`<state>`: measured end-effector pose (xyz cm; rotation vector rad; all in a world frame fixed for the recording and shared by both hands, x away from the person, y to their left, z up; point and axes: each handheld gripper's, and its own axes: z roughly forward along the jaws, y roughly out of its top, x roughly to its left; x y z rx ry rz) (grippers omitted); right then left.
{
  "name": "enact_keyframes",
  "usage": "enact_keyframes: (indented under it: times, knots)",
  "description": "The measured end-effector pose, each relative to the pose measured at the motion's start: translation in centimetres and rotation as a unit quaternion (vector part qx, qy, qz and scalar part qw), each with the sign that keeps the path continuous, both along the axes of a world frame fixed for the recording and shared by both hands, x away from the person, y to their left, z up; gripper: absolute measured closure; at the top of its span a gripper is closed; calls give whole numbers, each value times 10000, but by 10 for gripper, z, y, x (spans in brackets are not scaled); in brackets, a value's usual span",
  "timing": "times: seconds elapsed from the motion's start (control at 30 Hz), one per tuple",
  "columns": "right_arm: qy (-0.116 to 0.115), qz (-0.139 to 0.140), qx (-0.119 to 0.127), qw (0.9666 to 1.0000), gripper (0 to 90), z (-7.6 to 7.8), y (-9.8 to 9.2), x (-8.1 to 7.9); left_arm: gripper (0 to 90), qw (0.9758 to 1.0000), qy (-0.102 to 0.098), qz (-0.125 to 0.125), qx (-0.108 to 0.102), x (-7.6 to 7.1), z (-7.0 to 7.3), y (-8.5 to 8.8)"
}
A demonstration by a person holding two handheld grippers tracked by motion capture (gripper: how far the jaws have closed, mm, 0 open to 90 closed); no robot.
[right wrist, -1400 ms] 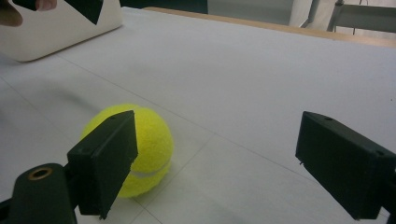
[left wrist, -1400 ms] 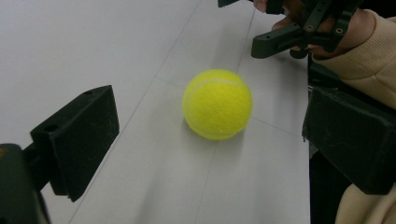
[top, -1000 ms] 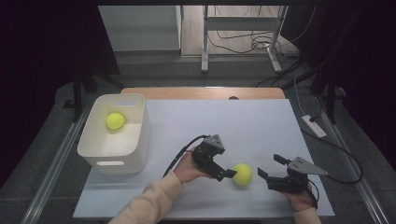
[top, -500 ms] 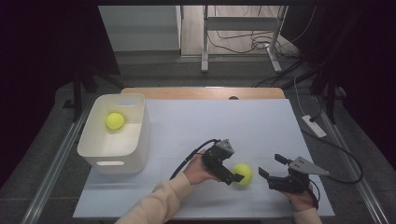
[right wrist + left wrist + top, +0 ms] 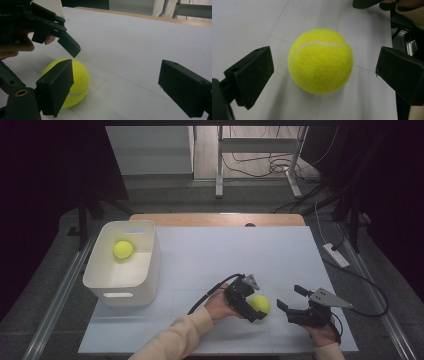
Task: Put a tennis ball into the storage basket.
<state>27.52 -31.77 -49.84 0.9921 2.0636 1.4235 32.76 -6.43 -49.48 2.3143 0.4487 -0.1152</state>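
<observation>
Two bright yellow felt tennis balls were on record: one [image 5: 259,304] lay on the white worktop [image 5: 240,255] near its front edge, the other [image 5: 122,249] sat inside the white rectangular plastic bin [image 5: 145,270] standing at the worktop's left side. The left gripper [image 5: 251,301], held in the person's left hand [image 5: 220,302], was positioned at the near ball; in the left gripper view its two black fingers [image 5: 253,75] stood wide apart, one on each side of the ball [image 5: 320,61], with visible gaps on both sides and no contact. The ball rested on the worktop surface, a thin seam line of the white covering running beneath it. The right gripper [image 5: 295,306], carrying its grey three-cornered plate [image 5: 327,297], was held low just to the right of the ball, apart from it. In the right gripper view its fingers [image 5: 183,87] were likewise spread wide with nothing between them; the ball [image 5: 75,81] appeared partly behind its left finger, with the left gripper's fingers [image 5: 68,45] above it. The bin stood well apart from both grippers.
</observation>
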Motion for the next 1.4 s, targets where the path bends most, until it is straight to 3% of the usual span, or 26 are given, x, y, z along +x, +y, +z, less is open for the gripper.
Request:
enact_keyframes:
  times: [0.23, 0.57, 0.8, 1.1, 1.4]
  knots:
    - [-8, 1, -6, 10000, 126, 0, -1, 0, 51, 10000, 14, 28, 32, 2, -4, -7]
    - [12, 6, -20, 10000, 126, -1, -1, 0, 243, 9998, 142, 85, 85, 6, -14, -12]
    - [4, -9, -3, 10000, 126, 0, -2, -1, 268, 9999, 135, 59, 73, 7, -13, -10]
    - [0, 13, -21, 10000, 127, 0, 0, -1, 271, 9997, -17, 217, -83, 6, 1, 7]
    - [0, 14, -15, 10000, 127, 0, 2, -2, 271, 9983, -107, 496, -290, 4, 15, 35]
